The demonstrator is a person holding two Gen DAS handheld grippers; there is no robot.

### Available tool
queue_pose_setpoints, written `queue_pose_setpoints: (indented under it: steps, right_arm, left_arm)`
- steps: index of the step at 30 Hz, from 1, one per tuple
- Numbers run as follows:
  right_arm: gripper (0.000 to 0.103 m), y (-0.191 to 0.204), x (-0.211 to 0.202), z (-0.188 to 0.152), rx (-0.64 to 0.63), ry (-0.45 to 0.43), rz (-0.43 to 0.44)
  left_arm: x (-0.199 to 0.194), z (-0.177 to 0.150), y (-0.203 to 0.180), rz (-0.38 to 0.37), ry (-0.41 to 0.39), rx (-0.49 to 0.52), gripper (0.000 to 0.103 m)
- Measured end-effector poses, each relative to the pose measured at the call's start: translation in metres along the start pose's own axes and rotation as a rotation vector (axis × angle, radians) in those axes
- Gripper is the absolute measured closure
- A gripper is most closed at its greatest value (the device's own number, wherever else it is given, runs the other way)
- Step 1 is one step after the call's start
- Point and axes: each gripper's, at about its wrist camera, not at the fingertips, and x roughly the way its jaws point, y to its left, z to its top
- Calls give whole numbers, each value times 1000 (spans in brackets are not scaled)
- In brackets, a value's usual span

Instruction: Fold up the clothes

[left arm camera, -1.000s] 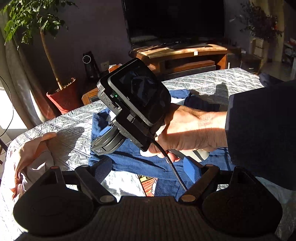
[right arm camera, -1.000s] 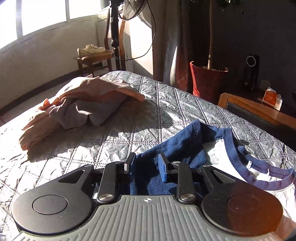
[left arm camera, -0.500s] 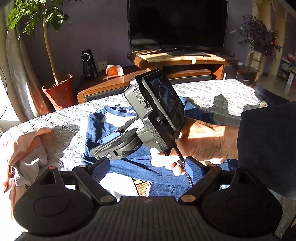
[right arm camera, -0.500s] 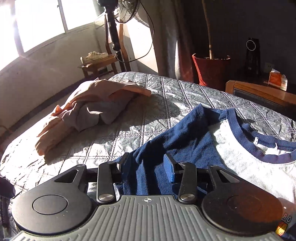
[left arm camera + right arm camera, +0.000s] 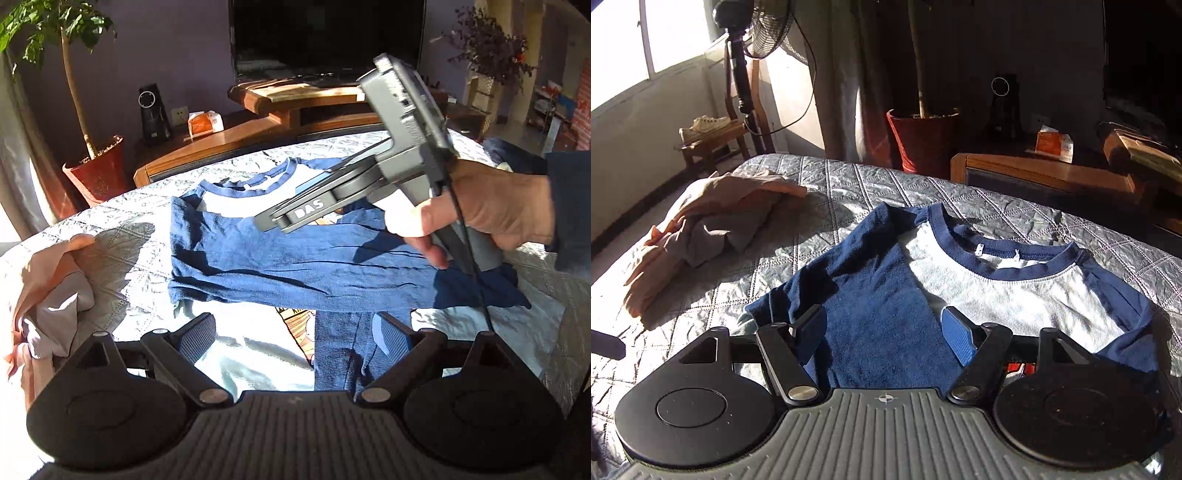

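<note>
A white shirt with navy sleeves and collar (image 5: 280, 254) lies flat on the quilted bed, one navy sleeve folded across its chest. It also shows in the right wrist view (image 5: 990, 280). My left gripper (image 5: 291, 334) is open and empty above the shirt's lower half. My right gripper (image 5: 882, 326) is open and empty, hovering over the navy sleeve near the left shoulder. In the left wrist view the right gripper's body (image 5: 373, 177) is held in a hand above the shirt.
A crumpled pile of peach and grey clothes (image 5: 709, 229) lies on the grey quilt (image 5: 849, 184) left of the shirt. A potted plant (image 5: 92, 170), a wooden TV stand (image 5: 295, 107) and a standing fan (image 5: 753, 55) are beyond the bed.
My right gripper has opened, let go of the navy sleeve and lifted back from it. The sleeve now lies flat across the shirt. The left gripper has drawn back a little.
</note>
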Motion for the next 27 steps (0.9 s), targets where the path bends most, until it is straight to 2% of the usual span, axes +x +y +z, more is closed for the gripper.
queue_pose_setpoints:
  steps: [3,6,8,11,13,17,20,22,27]
  right_arm:
    - [7,-13,-55,-46,186,-30,-149]
    - [5,-7,-89,-97,297,-22,-244]
    - [5,0,-104,-129,346,-31,-289]
    - [5,8,-115,-154,327,-21,-340]
    - [5,6,-115,-153,299,-23,-377]
    - [5,-8,-116,-152,327,-72,-417]
    - [5,-14,-104,-155,318,-2,-435]
    - [5,-18,-95,-159,319,58,-437]
    - [4,-15,-100,-157,314,-9,-431]
  left_arm:
    - [11,-8,23,90,37,-108,13]
    - [20,-14,37,132,77,-188,13]
    - [20,-15,34,136,66,-209,13]
    - [20,-18,23,140,54,-225,13]
    - [23,-22,9,138,68,-220,12]
    - [37,-31,-13,164,120,-136,12]
    - [46,-42,-19,213,152,-76,12]
    - [51,-50,-15,219,163,-75,7]
    - [46,-55,-4,210,143,-132,5]
